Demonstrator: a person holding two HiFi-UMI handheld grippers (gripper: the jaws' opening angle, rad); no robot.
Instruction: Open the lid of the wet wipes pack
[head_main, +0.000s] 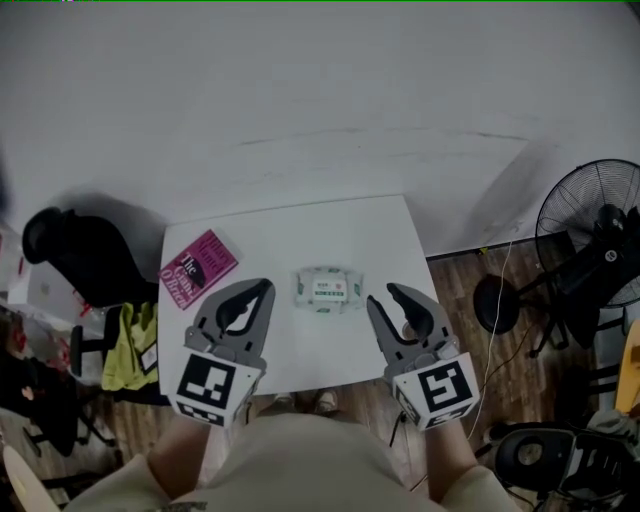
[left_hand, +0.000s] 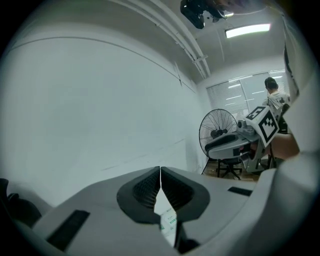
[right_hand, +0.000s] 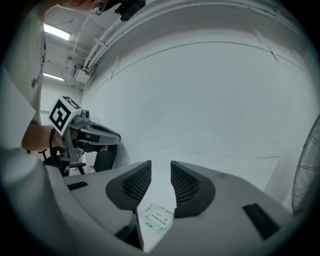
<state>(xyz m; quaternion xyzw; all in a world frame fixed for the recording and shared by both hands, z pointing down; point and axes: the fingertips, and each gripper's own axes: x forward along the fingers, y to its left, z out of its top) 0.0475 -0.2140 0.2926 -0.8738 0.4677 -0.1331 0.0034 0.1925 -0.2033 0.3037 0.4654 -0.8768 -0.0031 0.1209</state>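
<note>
The wet wipes pack (head_main: 328, 290), white with a green label, lies flat in the middle of the white table (head_main: 390, 240). My left gripper (head_main: 265, 289) hovers just left of the pack, its tips touching, shut on nothing. To the pack's right my right gripper (head_main: 388, 298) is open, with a clear gap between its jaws. In the left gripper view the pack (left_hand: 169, 222) shows low behind the closed left gripper (left_hand: 160, 172). Seen from the right gripper view, the pack (right_hand: 156, 219) lies below and beyond the parted right gripper (right_hand: 161, 172). Neither gripper touches it.
A pink book (head_main: 197, 268) lies at the table's left edge. A black chair (head_main: 80, 250) and a yellow-green cloth (head_main: 130, 345) stand left of the table. A floor fan (head_main: 600, 230) and cables are on the right. A white wall is beyond the table.
</note>
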